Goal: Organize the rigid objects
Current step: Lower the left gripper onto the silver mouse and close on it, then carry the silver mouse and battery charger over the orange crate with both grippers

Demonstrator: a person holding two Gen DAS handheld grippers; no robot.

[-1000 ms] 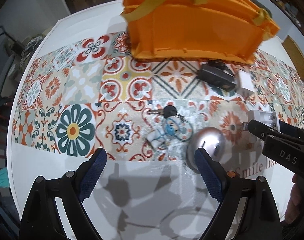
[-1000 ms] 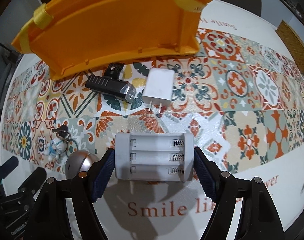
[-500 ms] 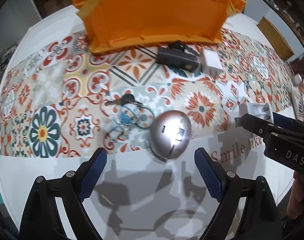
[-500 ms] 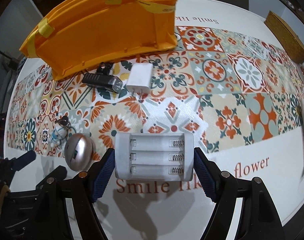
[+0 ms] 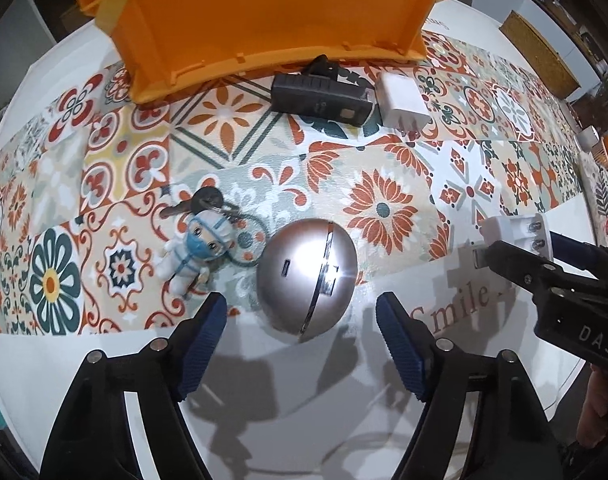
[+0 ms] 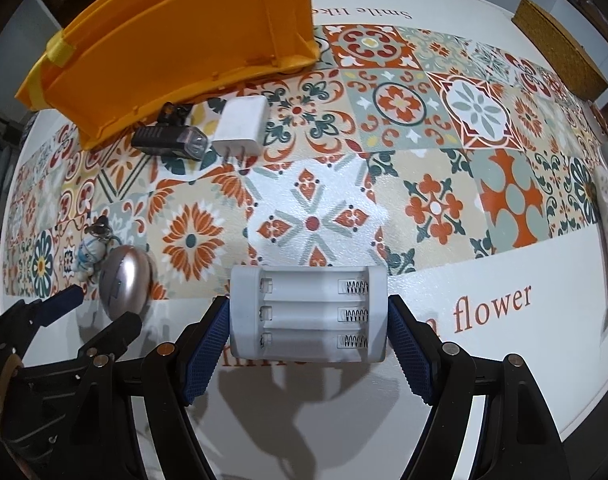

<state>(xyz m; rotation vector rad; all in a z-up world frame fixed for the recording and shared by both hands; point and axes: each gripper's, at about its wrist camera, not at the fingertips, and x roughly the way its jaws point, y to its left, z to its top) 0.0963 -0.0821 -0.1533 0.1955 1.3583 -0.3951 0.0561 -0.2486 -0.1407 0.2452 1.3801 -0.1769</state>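
the orange bin (image 5: 264, 20) stands at the far side of the patterned table (image 5: 384, 208). nearer than the bin, the right claw (image 6: 308, 320) squeezes the white battery holder (image 6: 308, 312) from both sides. left of it, the left claw (image 5: 300, 320) has just been closing around the shiny silver ball (image 5: 306, 280), maybe not touching yet. a little doll keyring (image 5: 196, 248) lies just left of the ball.
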